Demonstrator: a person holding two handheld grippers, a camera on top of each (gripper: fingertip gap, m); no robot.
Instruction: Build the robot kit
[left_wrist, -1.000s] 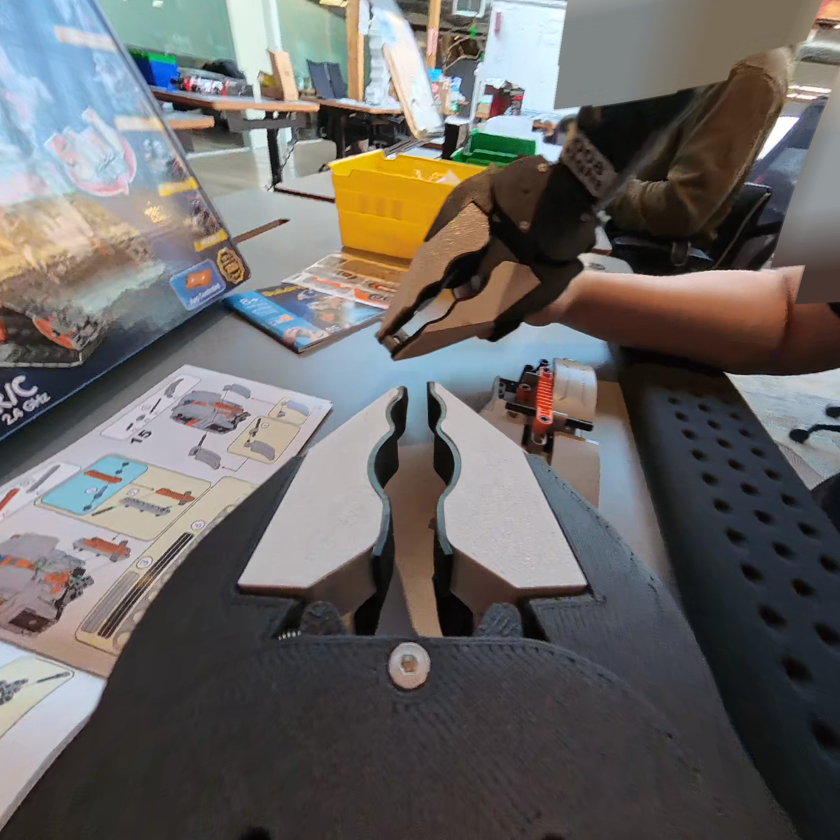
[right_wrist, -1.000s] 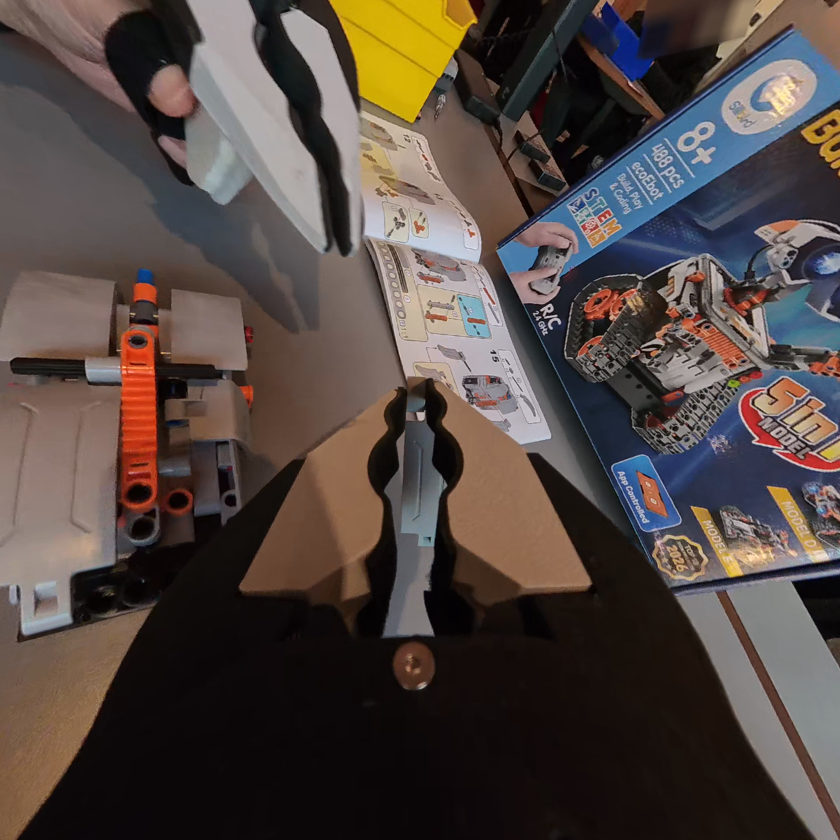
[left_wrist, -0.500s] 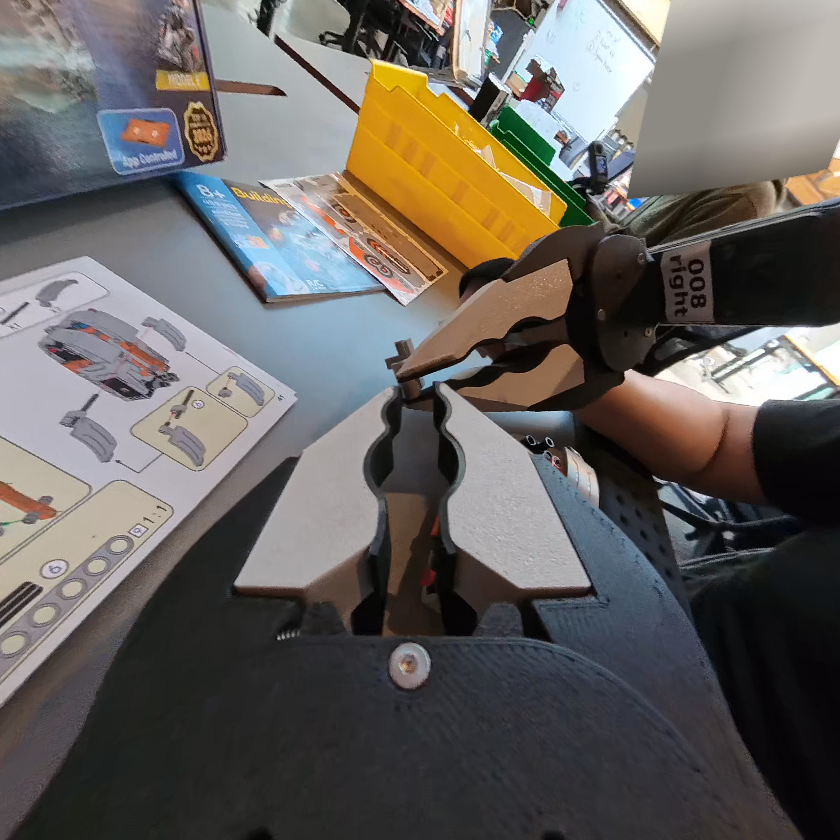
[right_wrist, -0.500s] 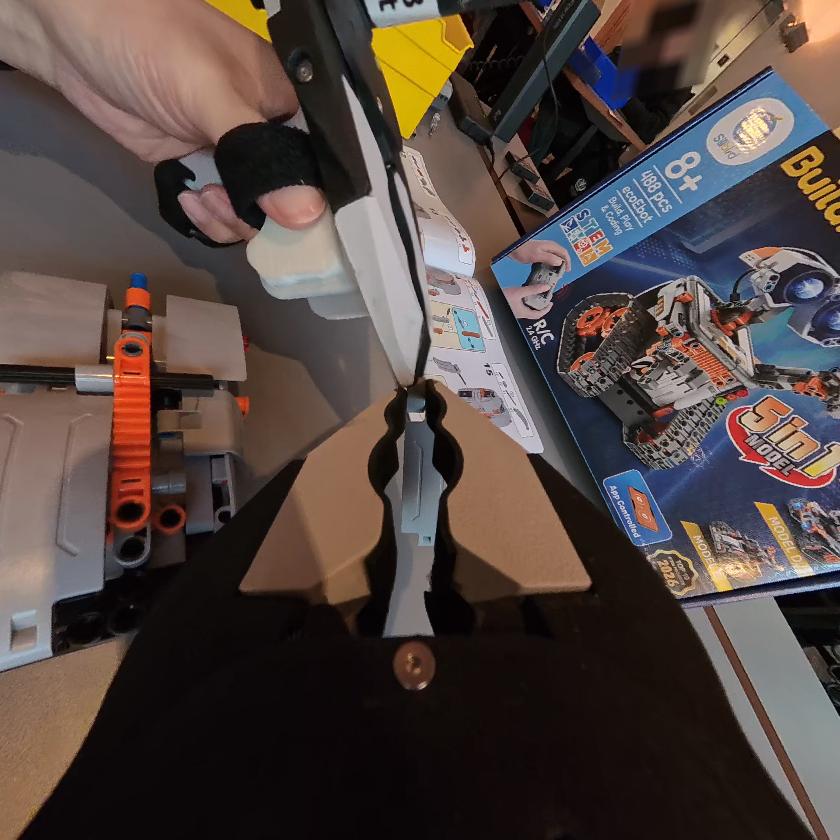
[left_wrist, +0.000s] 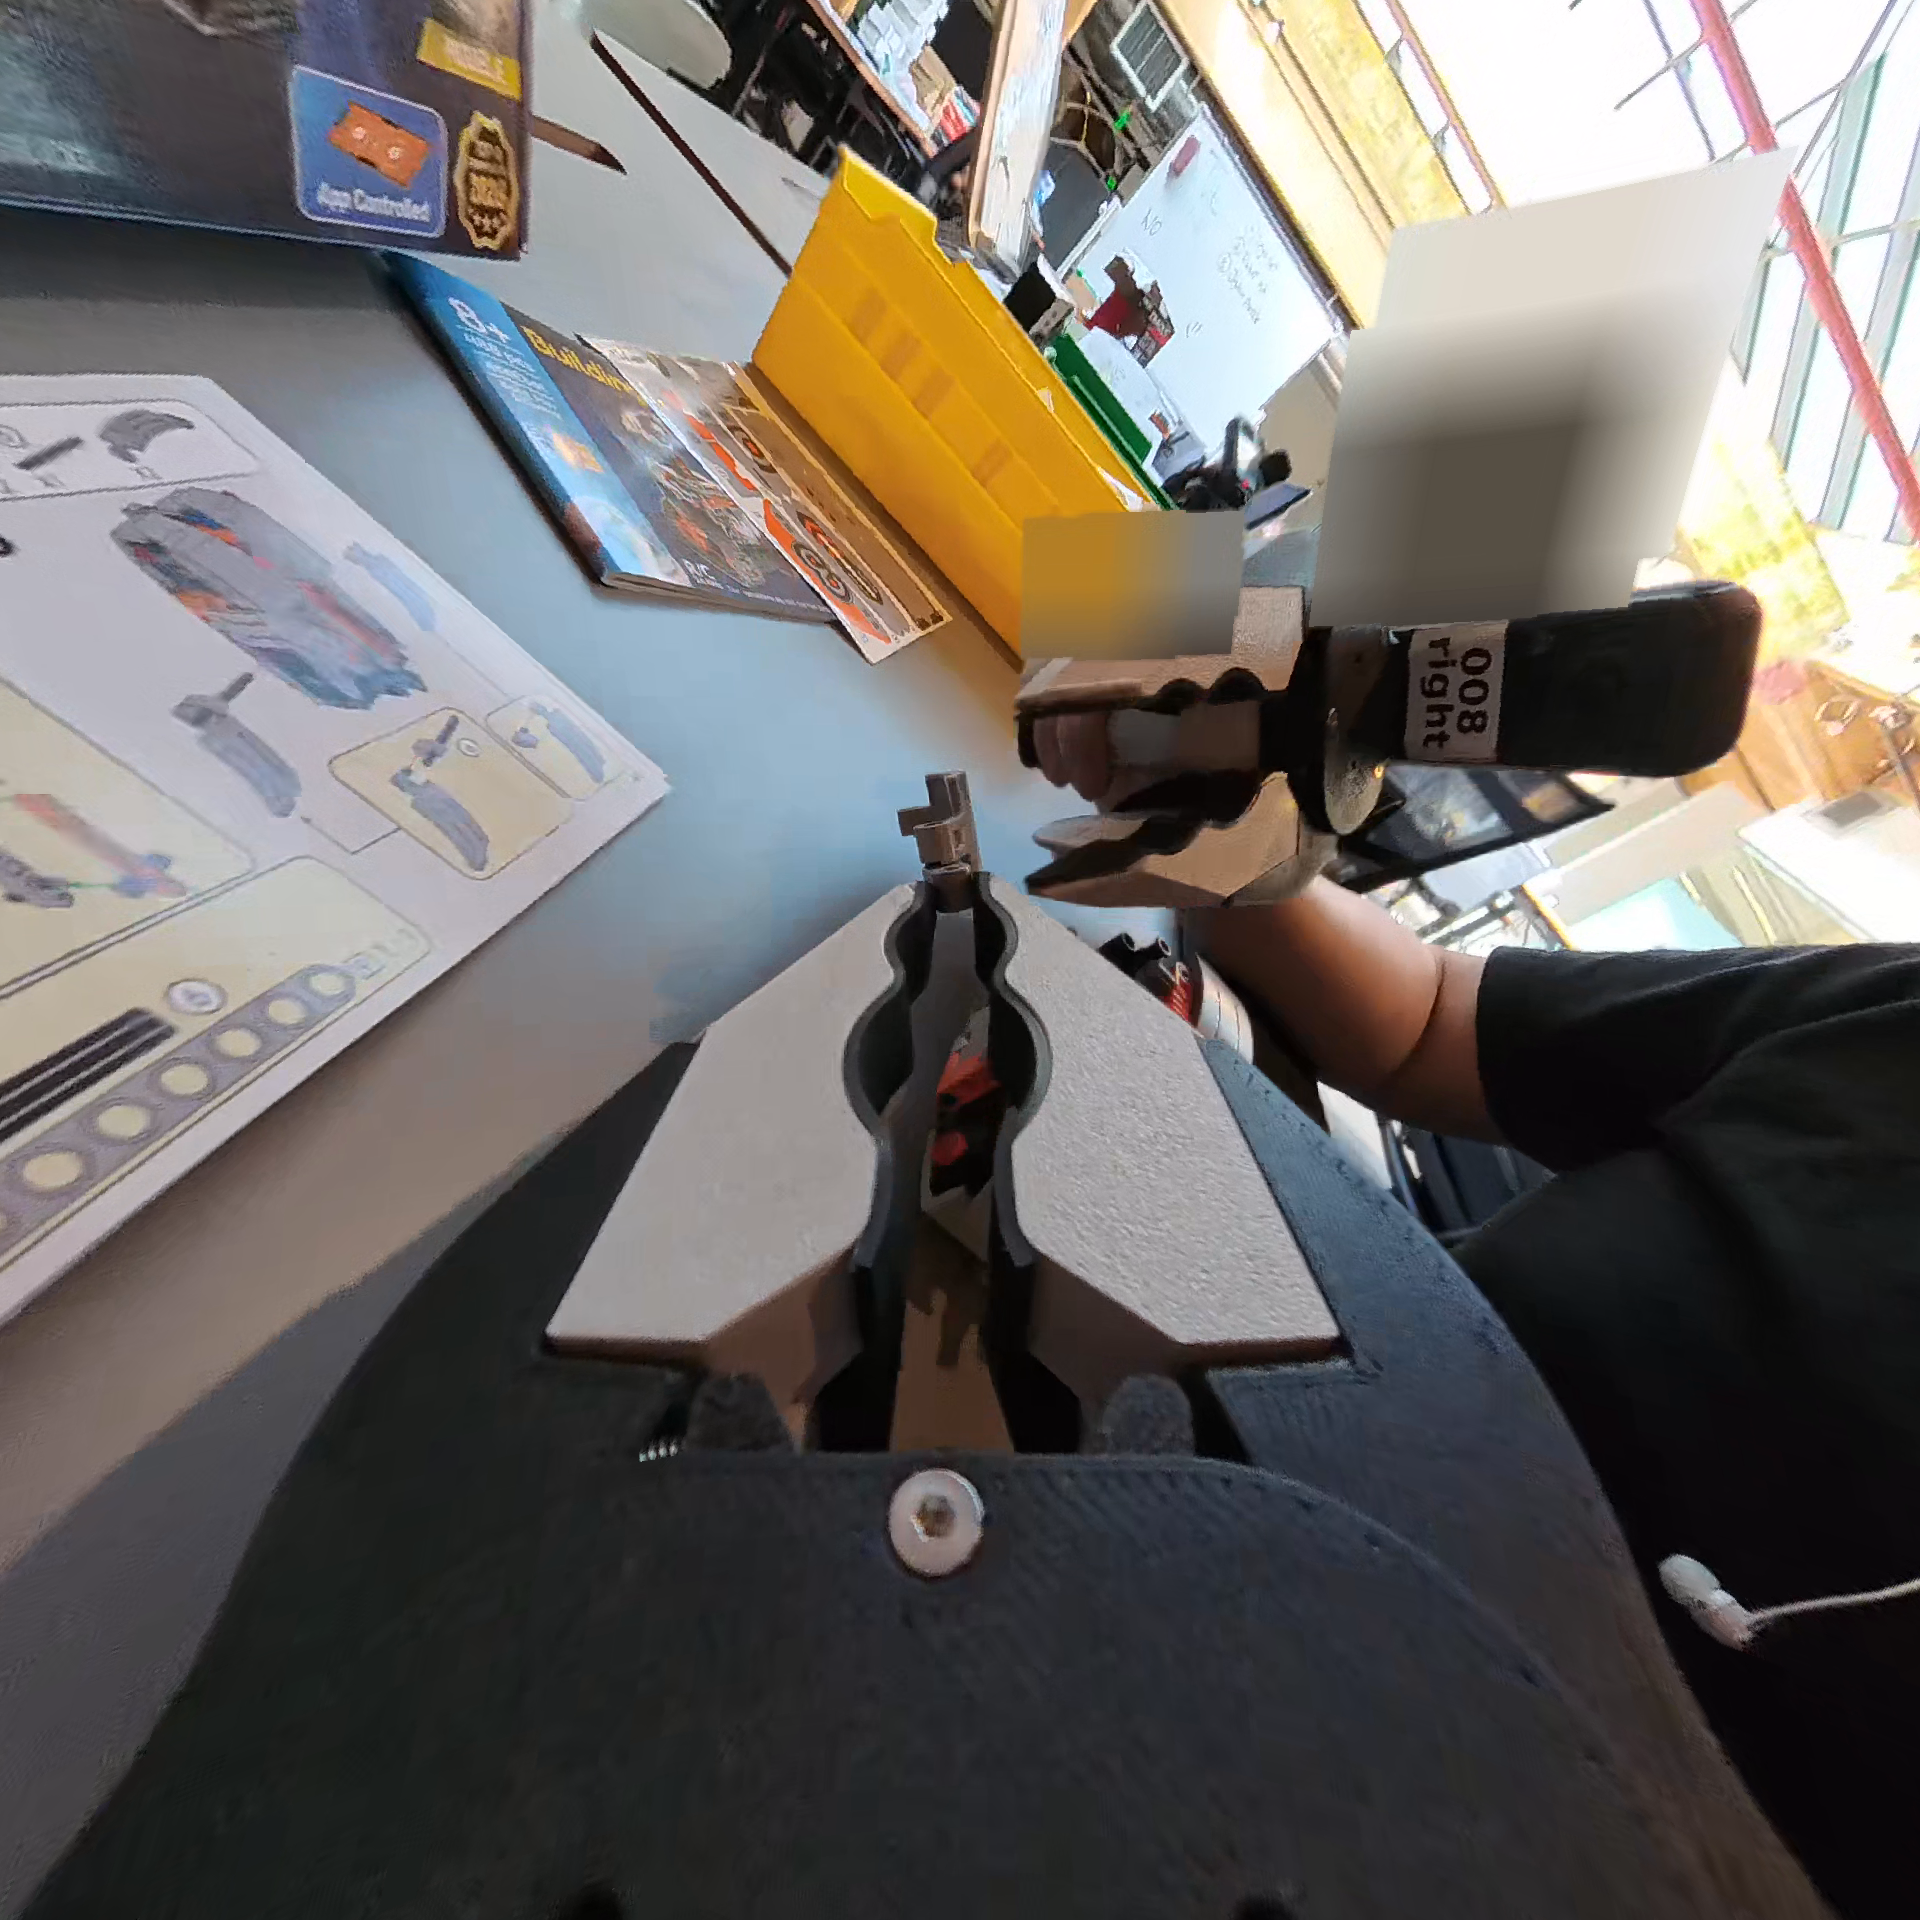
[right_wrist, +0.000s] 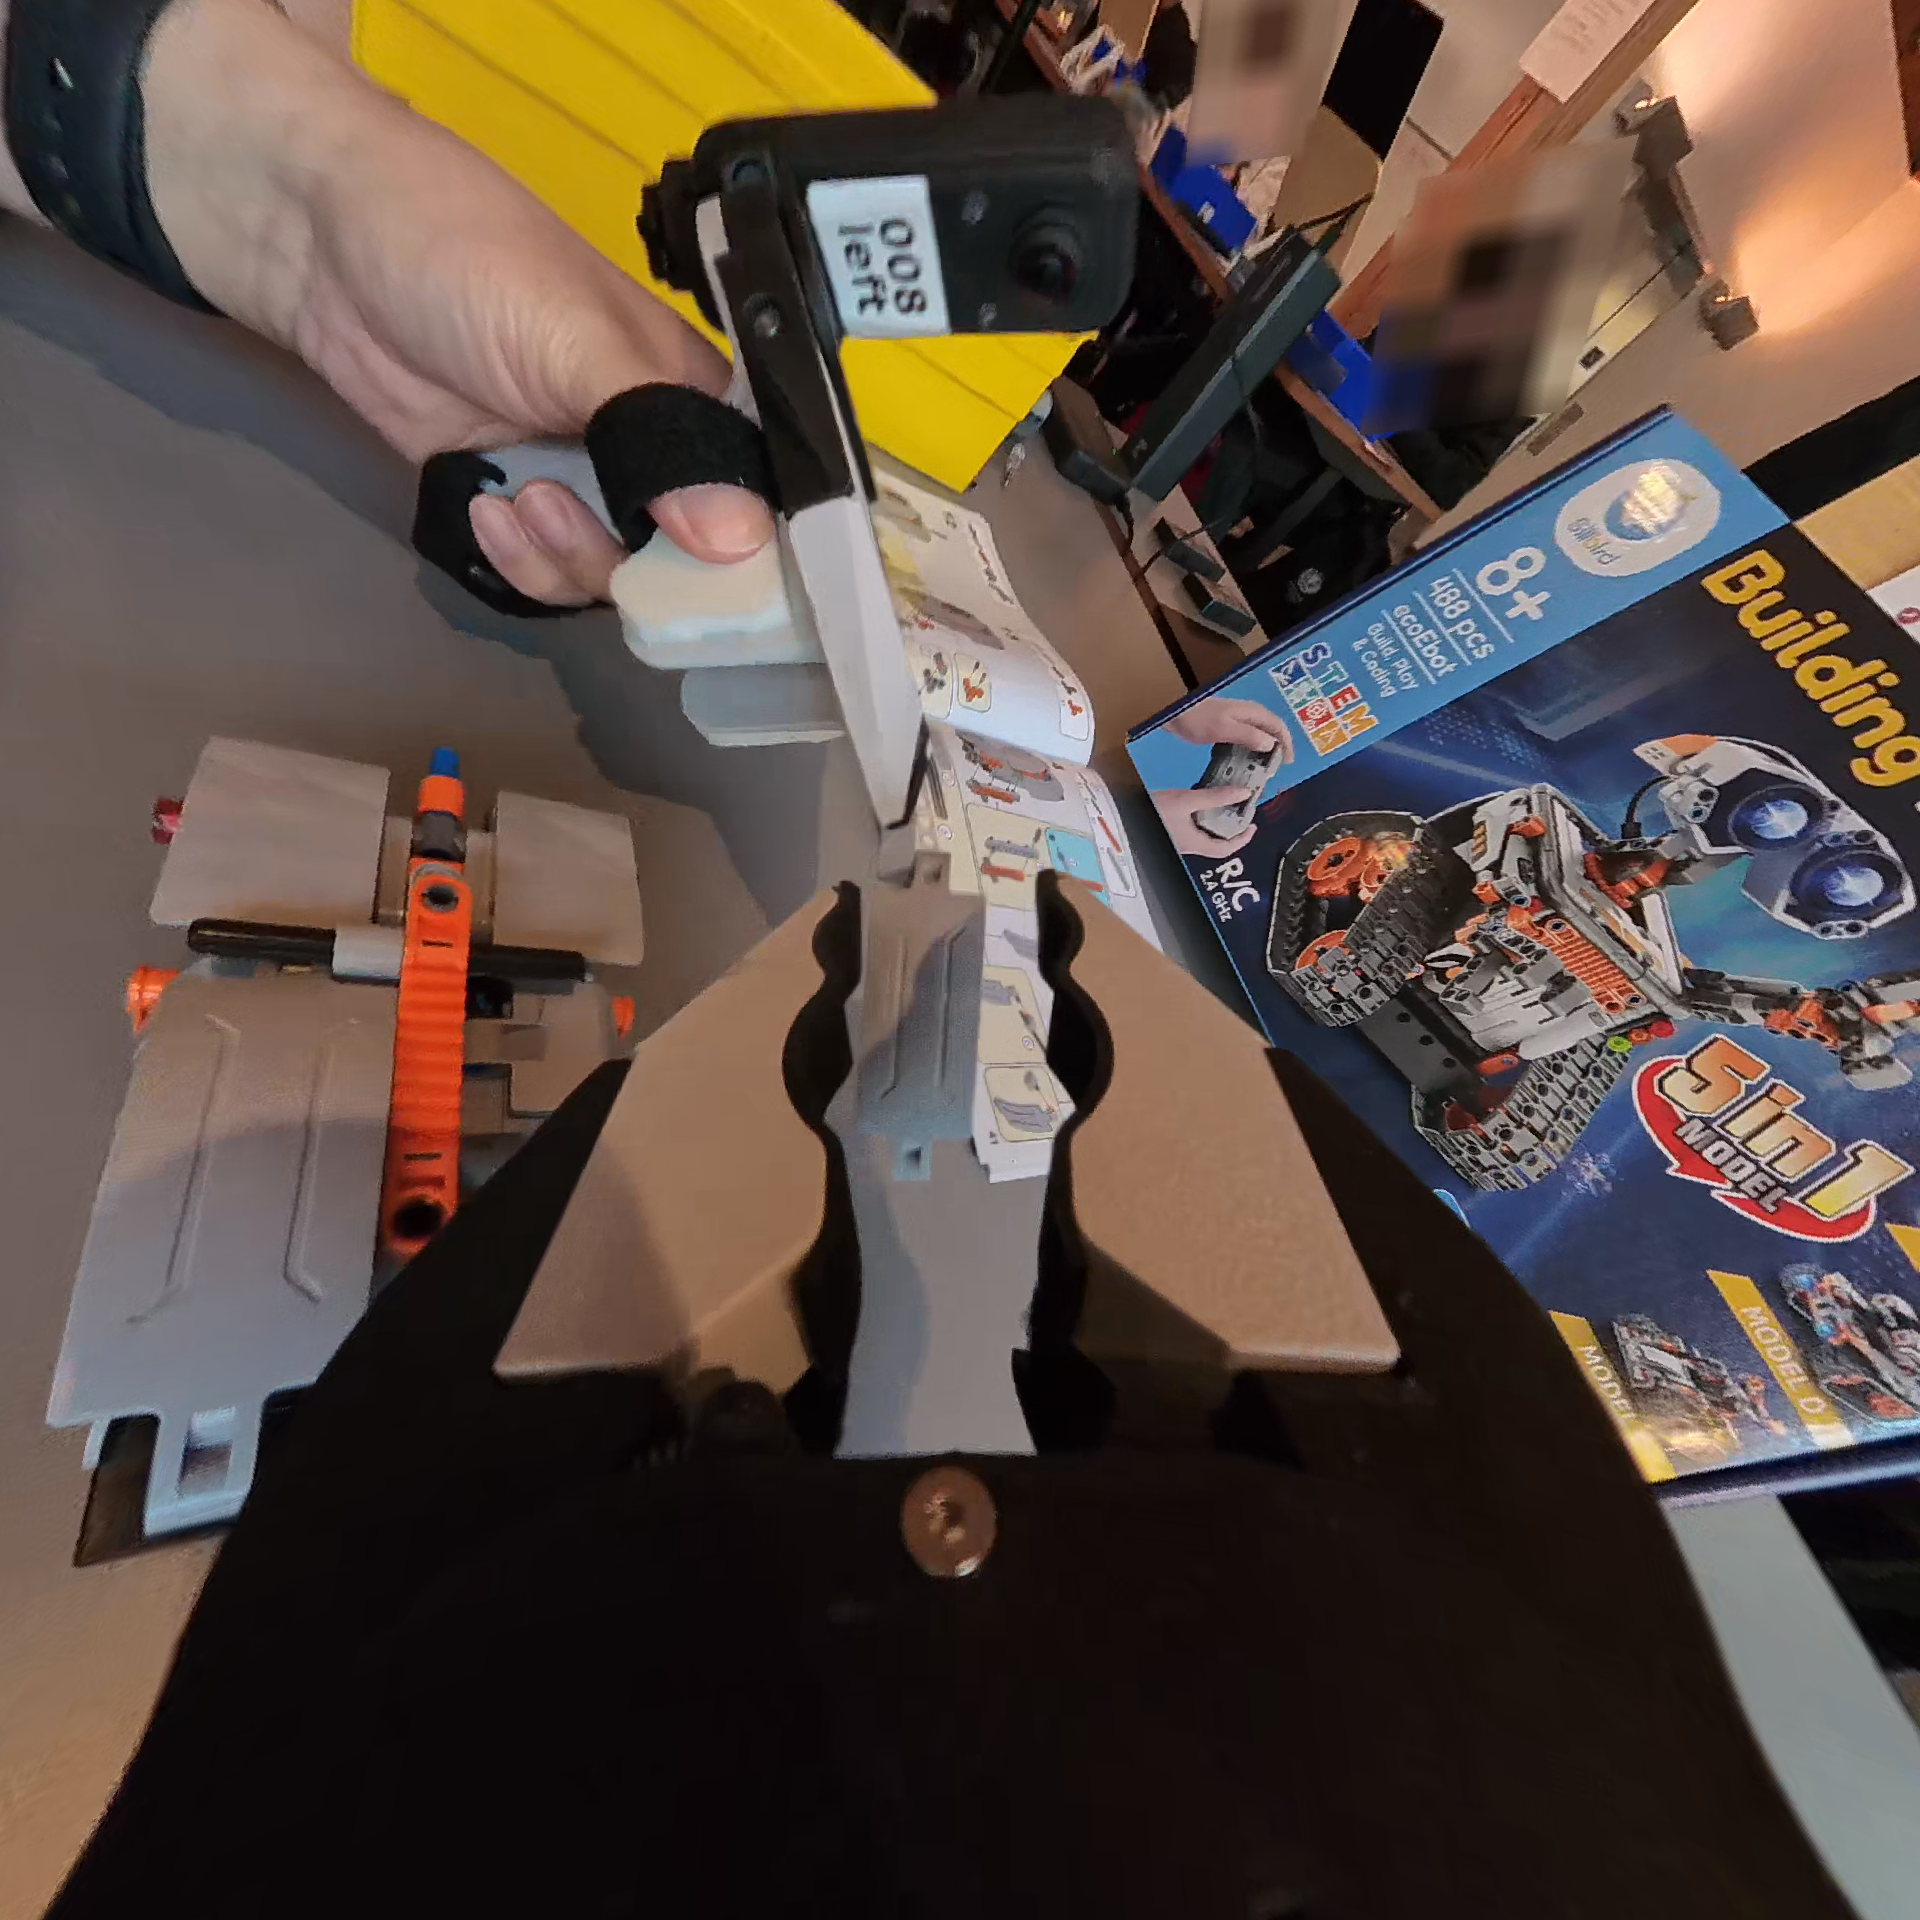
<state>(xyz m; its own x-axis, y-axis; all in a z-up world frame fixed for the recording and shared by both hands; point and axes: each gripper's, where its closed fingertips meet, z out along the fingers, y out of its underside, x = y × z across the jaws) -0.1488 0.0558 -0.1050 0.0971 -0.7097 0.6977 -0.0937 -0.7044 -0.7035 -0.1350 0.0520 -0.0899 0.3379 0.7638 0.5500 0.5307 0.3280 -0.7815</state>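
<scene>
One grey table (left_wrist: 790, 727), workshop clutter behind

The instruction sheet (left_wrist: 260, 727) lies flat on the table (left_wrist: 748, 707), the kit box (right_wrist: 1558, 935) beyond it. The bin (left_wrist: 935, 436) stands behind the booklet (left_wrist: 623, 488); the part-built model (right_wrist: 312, 1091) sits apart.
</scene>
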